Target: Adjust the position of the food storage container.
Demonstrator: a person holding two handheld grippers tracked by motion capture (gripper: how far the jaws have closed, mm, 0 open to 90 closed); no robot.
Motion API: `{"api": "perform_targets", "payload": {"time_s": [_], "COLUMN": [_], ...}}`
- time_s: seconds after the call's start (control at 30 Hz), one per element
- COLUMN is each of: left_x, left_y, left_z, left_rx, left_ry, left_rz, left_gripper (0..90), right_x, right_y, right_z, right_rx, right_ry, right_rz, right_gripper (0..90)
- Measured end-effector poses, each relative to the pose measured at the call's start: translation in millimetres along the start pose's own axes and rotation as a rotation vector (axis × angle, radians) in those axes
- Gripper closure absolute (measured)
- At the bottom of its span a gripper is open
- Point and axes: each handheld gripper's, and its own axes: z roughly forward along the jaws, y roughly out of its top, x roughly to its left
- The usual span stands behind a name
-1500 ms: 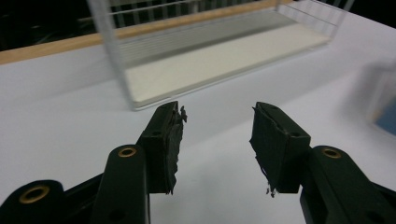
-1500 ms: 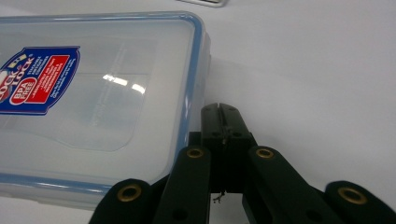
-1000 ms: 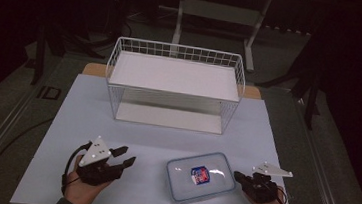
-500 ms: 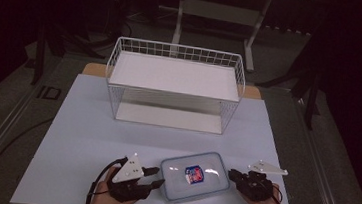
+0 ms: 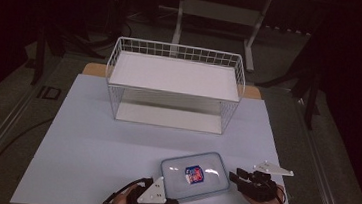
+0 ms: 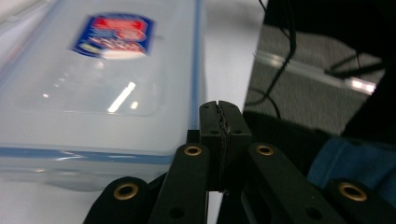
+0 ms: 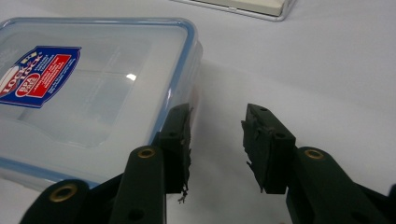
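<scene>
At the near edge of the white-covered table (image 5: 90,138), the left gripper (image 6: 219,116), its black jaws pressed together with nothing between them, sits just beside a corner of the clear rectangular plastic food container with a blue-rimmed lid and a red-and-blue label (image 5: 194,175). On the far side of the box, the right gripper (image 7: 215,140) stands with its jaws parted to a moderate gap, one jaw close against the container's side wall, the other over bare table; whether that jaw actually touches the plastic cannot be told. The container lies flat on the table, lid on, between the two grippers in the high view, where the left gripper (image 5: 155,200) and right gripper (image 5: 241,180) flank it at either end. Farther back stands a white wire-mesh two-tier shelf rack (image 5: 175,89), both tiers bare. Judged from this, the work is at its start: both grippers are brought up to the container but neither holds it, so the grasp, the lift and any placing, perhaps on the rack, are all left to do.
</scene>
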Motion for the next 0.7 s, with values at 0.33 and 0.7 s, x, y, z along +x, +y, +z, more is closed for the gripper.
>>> {"api": "perform_targets", "payload": {"time_s": [0.33,0.7], "left_x": [2.8,15.9], "left_y": [-1.9,-8.1], "left_z": [1.2,-3.3], "left_rx": [0.028,0.061], "left_ry": [0.039,0.116], "left_rz": [-0.003,-0.041], "left_gripper": [89.8,89.7], "right_x": [4.0,15.5], "right_y": [-0.2,5.6], "right_z": [-1.3,11.8], "right_rx": [0.016,0.031], "right_ry": [0.049,0.063], "right_rz": [-0.037,-0.038], "right_gripper": [76.9,89.0]}}
